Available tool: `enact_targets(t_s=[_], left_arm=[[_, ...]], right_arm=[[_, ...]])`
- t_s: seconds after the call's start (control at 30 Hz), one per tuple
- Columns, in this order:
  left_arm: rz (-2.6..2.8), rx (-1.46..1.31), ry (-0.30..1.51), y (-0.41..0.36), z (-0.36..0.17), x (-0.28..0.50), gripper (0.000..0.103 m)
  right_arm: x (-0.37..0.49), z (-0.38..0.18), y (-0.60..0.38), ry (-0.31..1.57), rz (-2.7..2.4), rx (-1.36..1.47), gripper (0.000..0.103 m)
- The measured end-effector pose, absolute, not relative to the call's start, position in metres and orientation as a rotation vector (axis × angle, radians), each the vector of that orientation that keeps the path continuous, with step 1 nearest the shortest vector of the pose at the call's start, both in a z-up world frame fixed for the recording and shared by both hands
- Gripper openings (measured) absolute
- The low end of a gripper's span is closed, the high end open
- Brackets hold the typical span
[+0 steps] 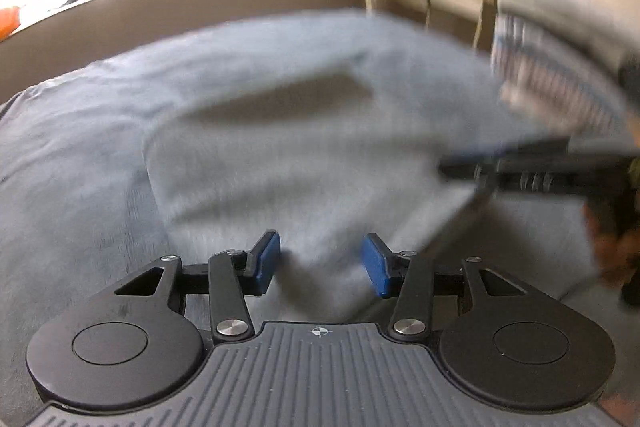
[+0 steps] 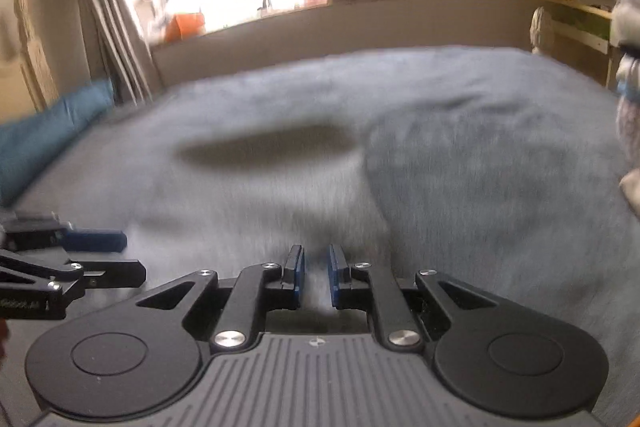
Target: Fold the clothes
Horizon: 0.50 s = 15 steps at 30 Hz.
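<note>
**Both claws low over the grey garment**

Your left claw [image 1: 320,263] stands with its jaws apart and nothing between them; the grey garment [image 1: 280,147] lies flat on the bed [image 1: 60,167] just ahead of it. Your right claw [image 2: 316,275] is nearly together, and the blur hides whether it pinches cloth. Probably you are positioning for a fold.

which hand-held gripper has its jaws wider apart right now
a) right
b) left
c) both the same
b: the left hand-held gripper shows a broad gap between its blue pads over the grey cloth, while the right hand-held gripper has its pads only a narrow slit apart.
</note>
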<state>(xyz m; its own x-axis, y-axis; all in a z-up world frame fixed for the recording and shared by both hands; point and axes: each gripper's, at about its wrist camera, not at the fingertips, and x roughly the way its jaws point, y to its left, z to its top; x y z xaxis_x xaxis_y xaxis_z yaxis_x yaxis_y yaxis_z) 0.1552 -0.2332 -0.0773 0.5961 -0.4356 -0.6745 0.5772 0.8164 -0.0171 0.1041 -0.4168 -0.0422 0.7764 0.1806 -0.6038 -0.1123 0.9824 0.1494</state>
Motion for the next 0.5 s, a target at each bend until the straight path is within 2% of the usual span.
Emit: enact_targets(t_s=[0.27,0.43,0.5], left_arm=[[-0.587,0.133,0.751,-0.213,-0.083,0.165,0.051],[-0.587,0.142,0.749,-0.215,-0.083,0.162,0.052],[-0.586,0.136,0.75,-0.213,-0.084,0.162,0.052]], right_arm=[[0.106,-0.018,-0.414,0.604,0.157,0.061,0.013],[0.12,-0.04,-0.418,0.68,0.137,0.058,0.013],[0.122,-0.028,-0.419,0.672,0.131,0.088,0.013]])
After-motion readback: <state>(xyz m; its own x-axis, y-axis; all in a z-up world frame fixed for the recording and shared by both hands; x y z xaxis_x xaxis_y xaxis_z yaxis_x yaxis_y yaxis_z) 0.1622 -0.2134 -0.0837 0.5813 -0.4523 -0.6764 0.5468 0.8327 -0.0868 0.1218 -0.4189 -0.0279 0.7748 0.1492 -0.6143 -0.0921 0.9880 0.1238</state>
